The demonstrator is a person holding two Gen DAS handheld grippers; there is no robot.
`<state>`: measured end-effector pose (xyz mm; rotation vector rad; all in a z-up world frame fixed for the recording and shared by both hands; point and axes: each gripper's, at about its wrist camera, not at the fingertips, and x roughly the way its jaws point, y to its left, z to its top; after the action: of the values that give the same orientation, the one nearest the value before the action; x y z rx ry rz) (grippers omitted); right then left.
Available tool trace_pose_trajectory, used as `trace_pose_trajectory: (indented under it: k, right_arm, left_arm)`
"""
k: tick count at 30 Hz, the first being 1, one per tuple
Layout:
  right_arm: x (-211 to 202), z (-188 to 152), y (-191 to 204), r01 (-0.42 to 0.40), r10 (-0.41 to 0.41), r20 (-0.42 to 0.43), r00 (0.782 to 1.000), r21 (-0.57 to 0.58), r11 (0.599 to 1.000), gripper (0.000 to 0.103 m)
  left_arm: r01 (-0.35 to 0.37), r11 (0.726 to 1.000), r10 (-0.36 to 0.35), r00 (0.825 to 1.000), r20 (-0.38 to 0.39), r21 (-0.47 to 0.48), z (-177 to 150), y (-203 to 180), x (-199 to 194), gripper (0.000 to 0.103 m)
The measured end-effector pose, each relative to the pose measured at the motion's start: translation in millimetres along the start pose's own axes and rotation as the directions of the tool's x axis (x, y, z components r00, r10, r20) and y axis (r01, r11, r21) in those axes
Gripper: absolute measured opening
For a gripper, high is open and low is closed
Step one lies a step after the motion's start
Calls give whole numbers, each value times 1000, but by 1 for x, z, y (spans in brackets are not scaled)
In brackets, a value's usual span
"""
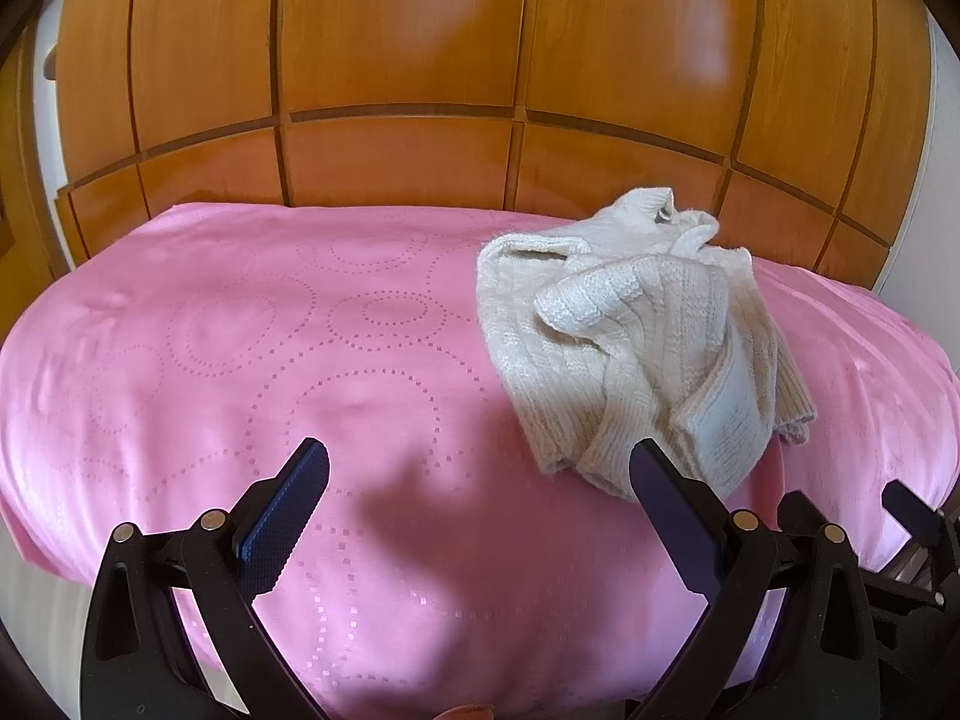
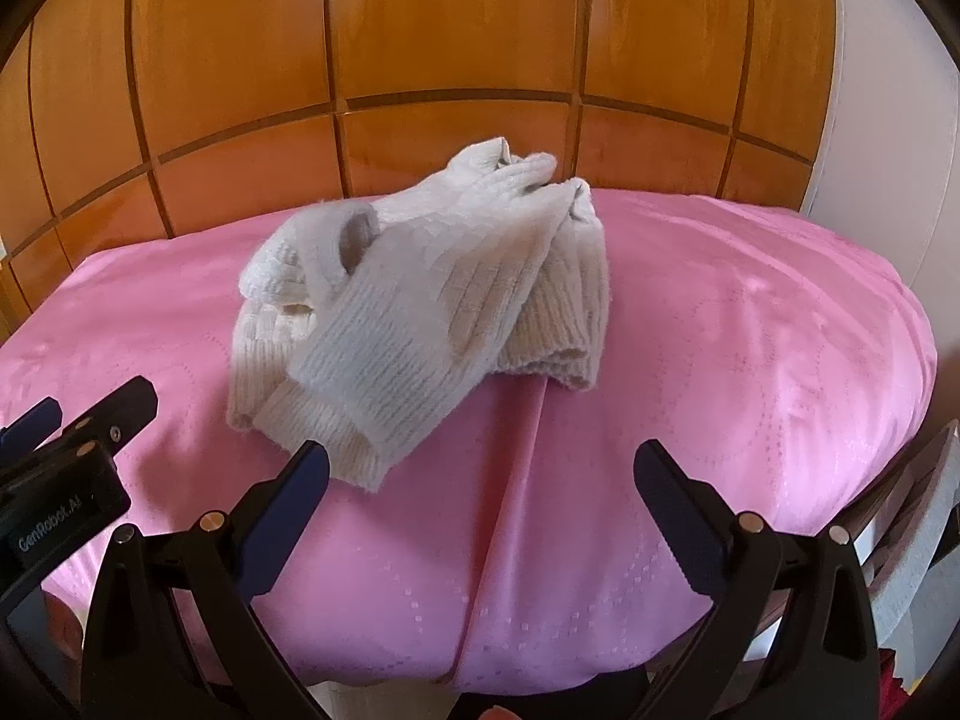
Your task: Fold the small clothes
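A small cream knit sweater (image 1: pixel 648 348) lies crumpled in a heap on a pink cloth (image 1: pixel 240 330). In the left wrist view it is at the right, just beyond my right finger. My left gripper (image 1: pixel 480 462) is open and empty, above the pink cloth, left of the heap. In the right wrist view the sweater (image 2: pixel 420 300) lies centre-left, its near edge just beyond the left finger. My right gripper (image 2: pixel 480 462) is open and empty. The left gripper (image 2: pixel 72 438) also shows at the left edge of the right wrist view.
The pink cloth (image 2: pixel 750 360) covers a raised surface and has a crease (image 2: pixel 522 480) running toward me. Wooden panelled doors (image 1: pixel 420 60) stand close behind it. The surface's edge drops off at the right, where dark furniture (image 2: pixel 912 516) shows.
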<state>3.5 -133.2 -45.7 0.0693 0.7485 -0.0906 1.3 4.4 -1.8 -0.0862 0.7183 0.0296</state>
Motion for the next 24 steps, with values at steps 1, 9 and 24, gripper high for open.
trace_pose_trajectory:
  k: [1,9,24]
  right_arm:
    - [0,0,0,-5,5,-4,1000,0,1000,101]
    - [-10,-11,-6,-53,54,-32,998,9,999,101]
    - [4,-16,-17,-93,99,-98,990,64,994,101]
  left_arm:
    - [-1,1000,1,1000,0,-1,0,0,0,99]
    - [1,1000,-1,1000,0,-8,1,0,-1,99]
    - [-5,1000,5,1000,-7,-18,-1,4,3,99]
